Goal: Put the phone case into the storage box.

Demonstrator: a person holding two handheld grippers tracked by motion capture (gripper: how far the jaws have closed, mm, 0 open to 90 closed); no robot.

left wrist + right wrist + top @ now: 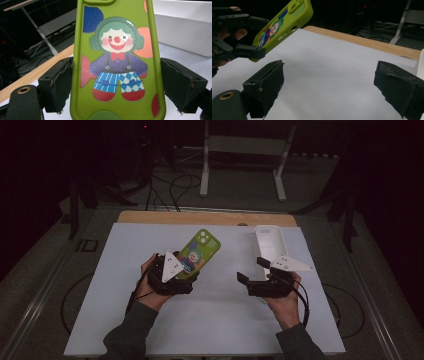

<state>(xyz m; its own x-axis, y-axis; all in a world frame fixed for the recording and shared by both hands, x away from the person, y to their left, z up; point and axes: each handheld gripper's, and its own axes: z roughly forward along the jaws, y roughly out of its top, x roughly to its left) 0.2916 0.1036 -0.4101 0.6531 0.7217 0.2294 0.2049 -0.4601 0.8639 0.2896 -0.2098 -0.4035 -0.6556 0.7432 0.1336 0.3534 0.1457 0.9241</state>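
Observation:
A green phone case (204, 247) printed with a clown is held tilted above the white mat, its camera end pointing up and away. My left gripper (186, 272) is shut on its lower half. In the left gripper view both black pads (58, 82) press the sides of the case (117, 62). My right gripper (251, 269) hovers over the mat's right half, open, with nothing between its jaws. In the right gripper view (329, 85) the case (284, 22) shows at the upper left.
A white rectangular container (270, 242) stands at the back right of the mat (215, 320), just beyond my right gripper. The wooden table edge (200, 217) runs along the back. Cables and a white stand lie on the floor behind.

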